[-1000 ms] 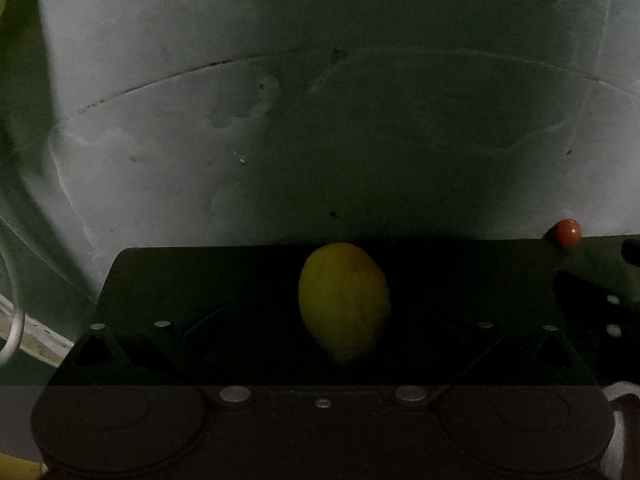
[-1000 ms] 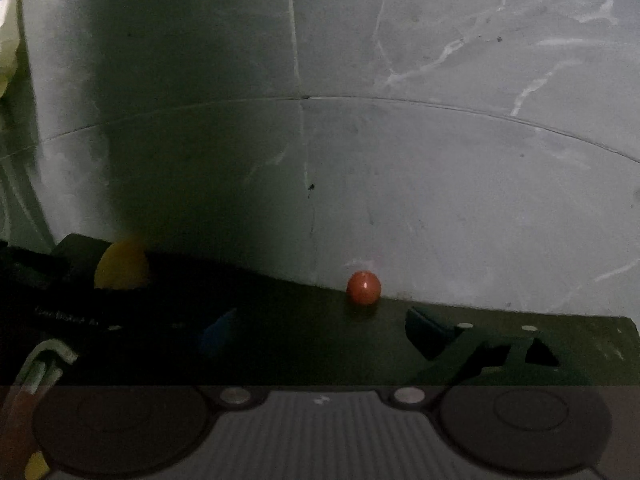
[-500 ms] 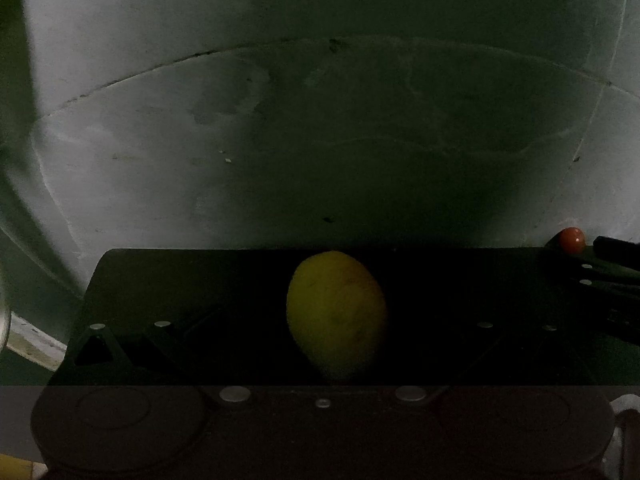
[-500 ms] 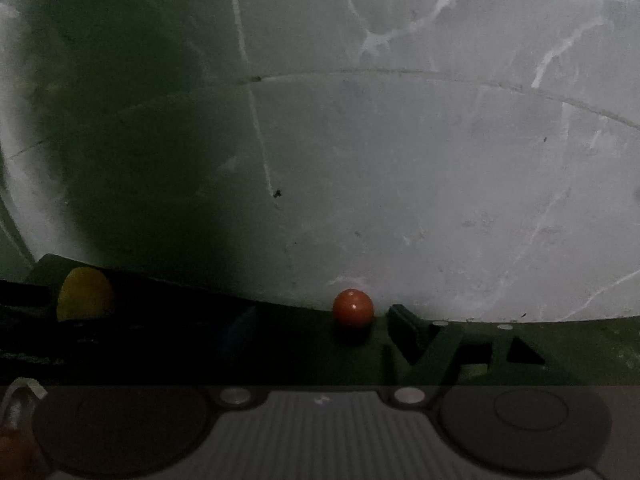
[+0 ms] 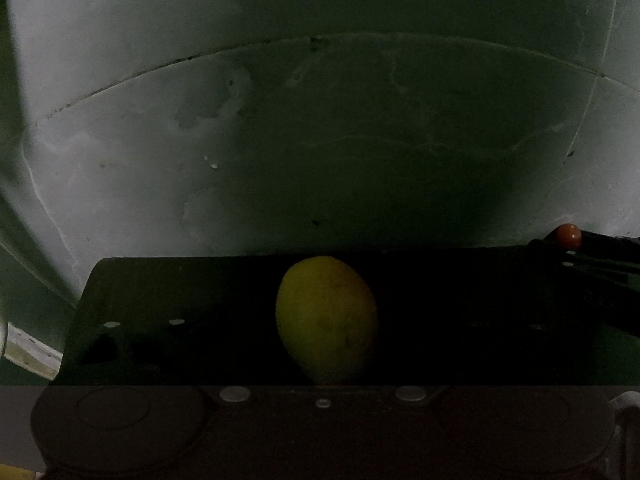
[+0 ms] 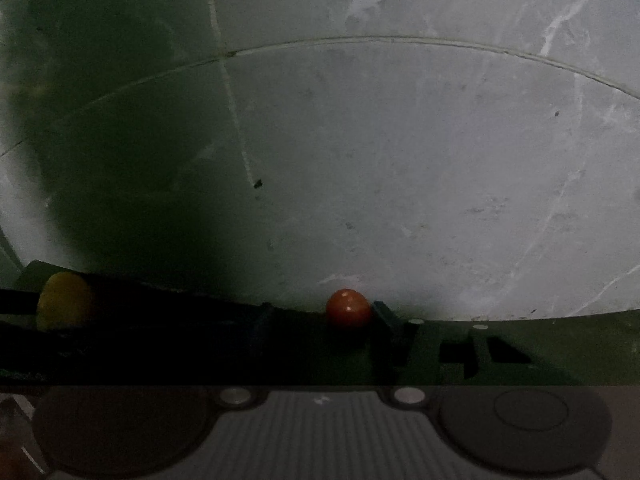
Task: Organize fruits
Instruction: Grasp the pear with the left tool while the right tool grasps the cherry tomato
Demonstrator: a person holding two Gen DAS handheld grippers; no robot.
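Both views are dim. In the left wrist view, the left tongs [image 5: 326, 320] show as dark shapes low in the frame with a yellow lemon-like fruit [image 5: 326, 318] at centre between them; whether they clamp it I cannot tell. At the right edge sits a small red fruit [image 5: 569, 236]. In the right wrist view, the right tongs [image 6: 346, 322] have that red fruit at lower centre, one finger [image 6: 386, 334] touching its right side; the other is lost in shadow. Pale marble floor [image 6: 400, 160] fills the background.

Dim view; probably a home, judging by the marble floor tiles [image 6: 420, 168].
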